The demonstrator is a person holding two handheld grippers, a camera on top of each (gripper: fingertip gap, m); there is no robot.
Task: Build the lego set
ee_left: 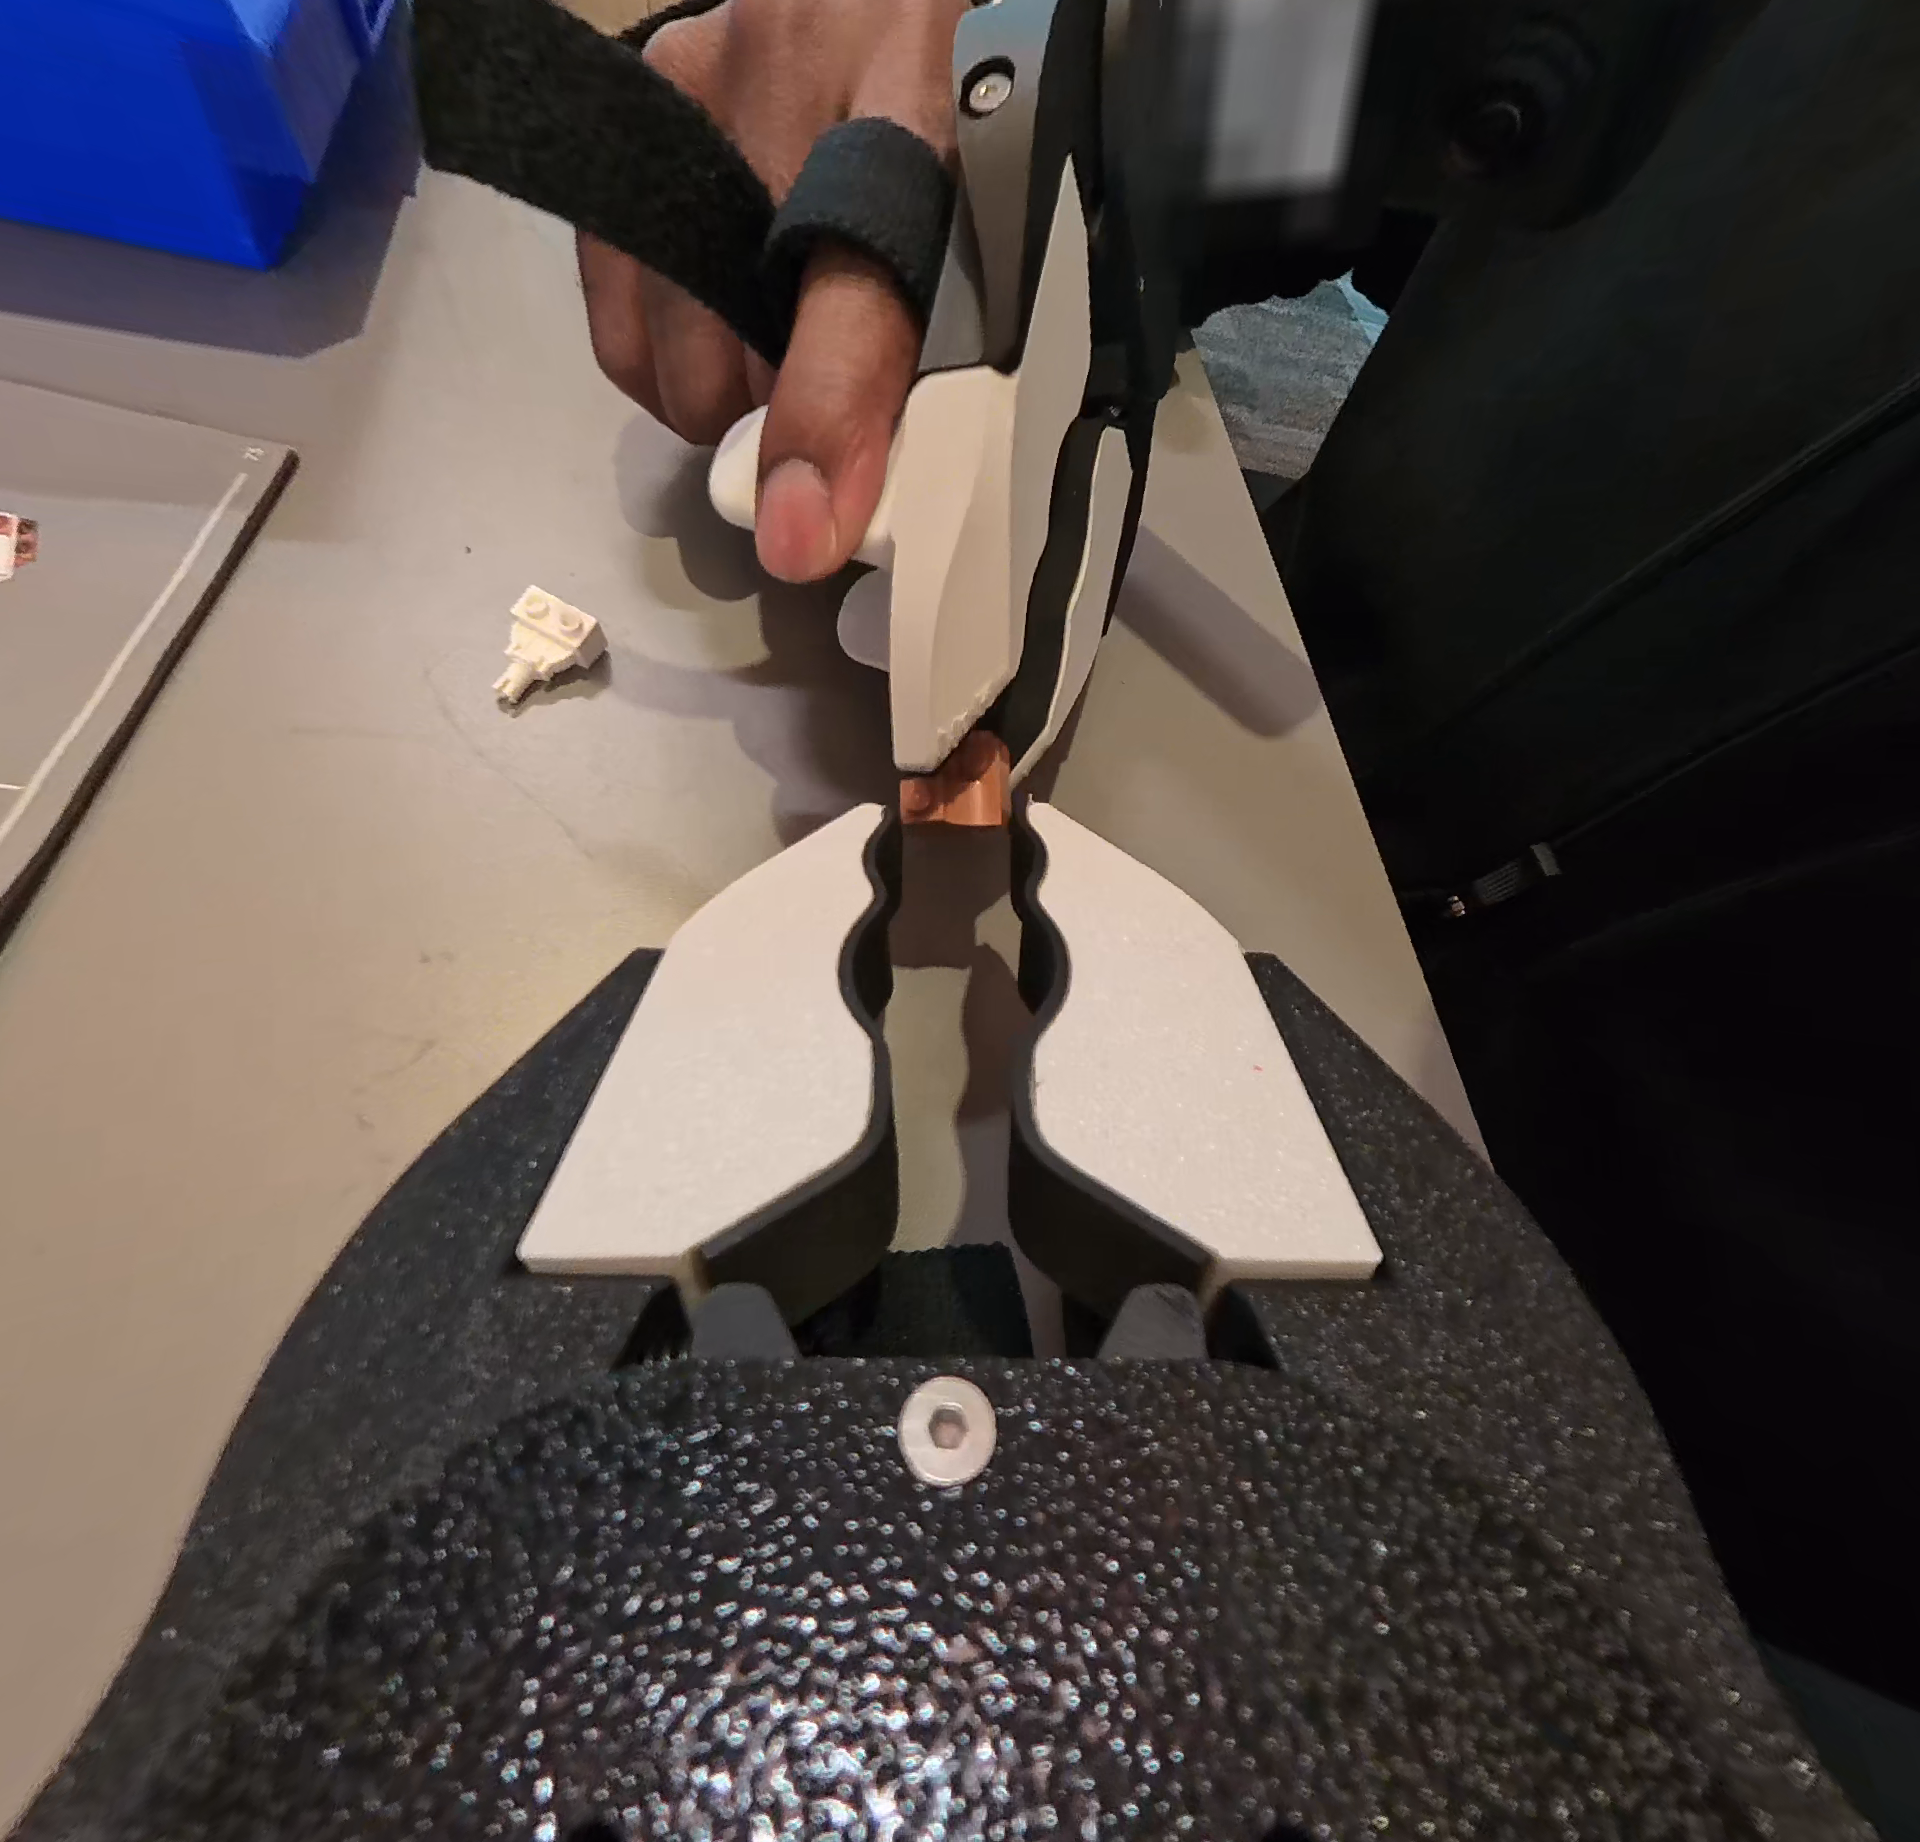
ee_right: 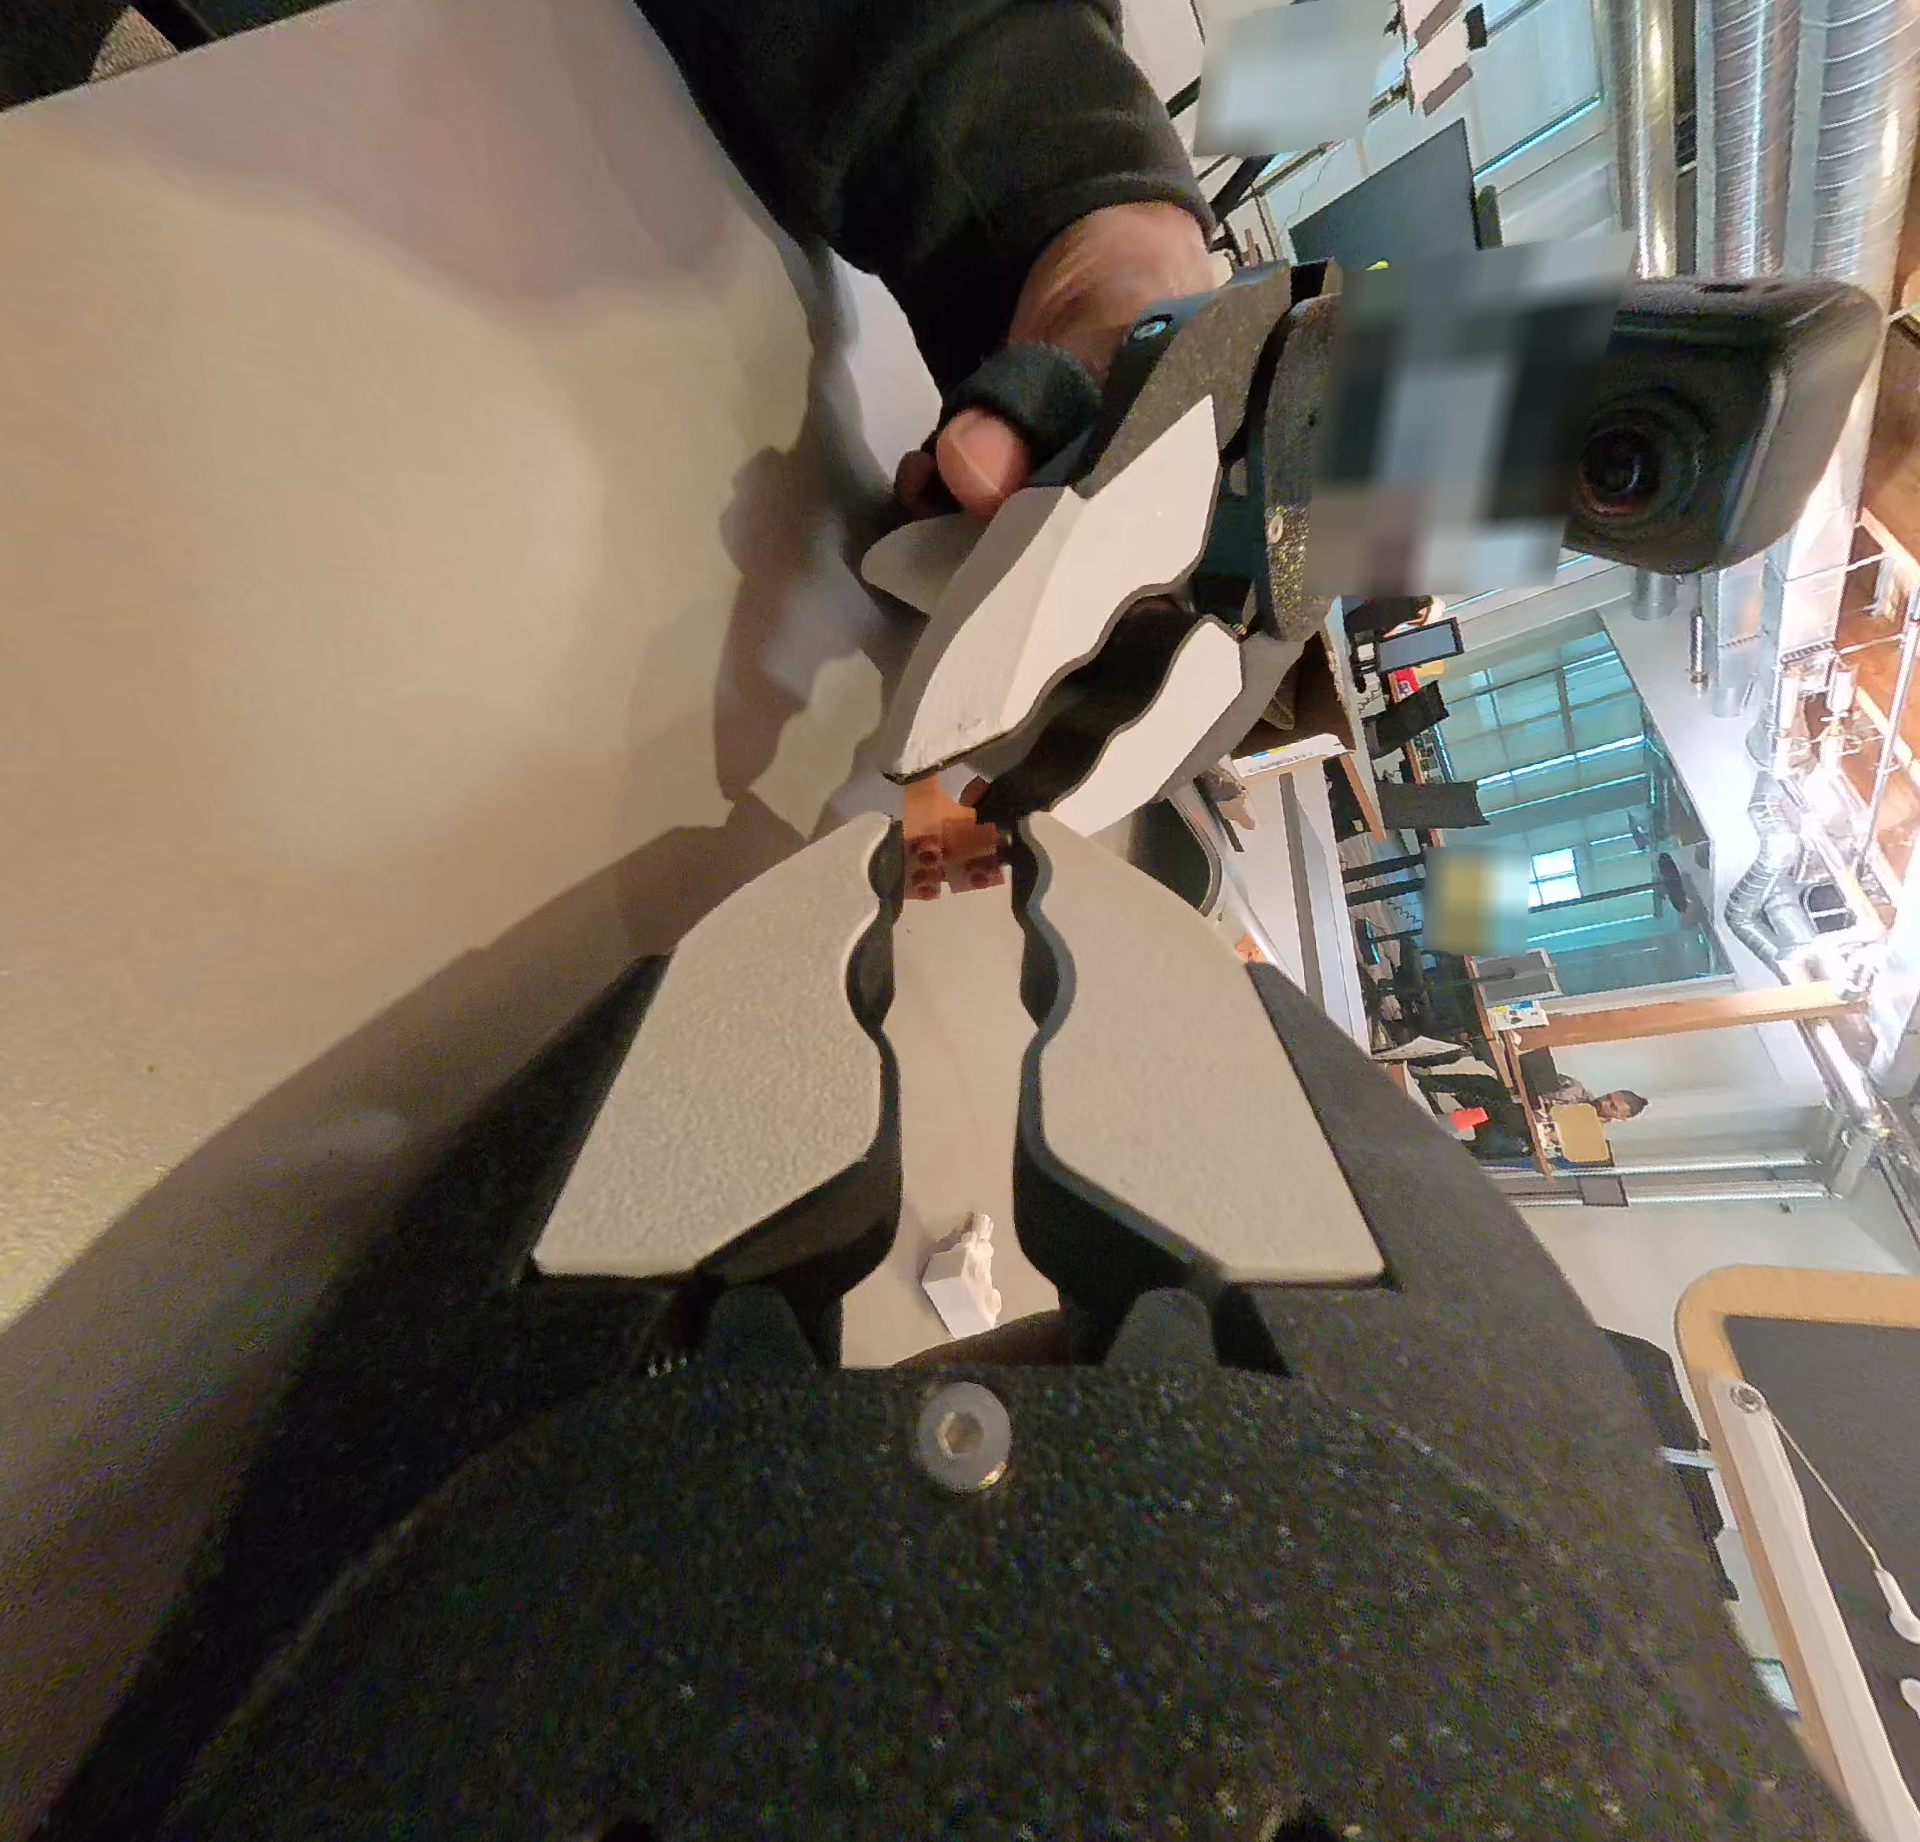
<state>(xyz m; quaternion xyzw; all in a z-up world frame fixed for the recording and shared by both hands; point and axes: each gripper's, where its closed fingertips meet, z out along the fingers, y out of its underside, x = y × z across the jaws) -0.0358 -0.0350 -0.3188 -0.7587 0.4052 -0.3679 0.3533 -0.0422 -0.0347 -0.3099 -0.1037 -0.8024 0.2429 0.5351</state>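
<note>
The left gripper [ee_left: 954,818] pinches a copper-coloured studded brick piece [ee_left: 956,805] at its fingertips. The right gripper [ee_right: 954,862] comes in from ahead and above and clamps the same piece [ee_right: 956,862], so the 2 sets of tips meet on it above the grey table [ee_left: 312,961]. 1 white brick piece [ee_left: 545,654] lies loose on the table, ahead and left of the left gripper. 1 blue bin [ee_left: 177,78] stands far left.

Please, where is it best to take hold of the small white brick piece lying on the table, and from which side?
Probably the white brick piece is best gripped from above, fingers closing on the two flat sides of its wider studded block. It lies alone on the table, and its narrow peg end looks harder to hold.
</note>
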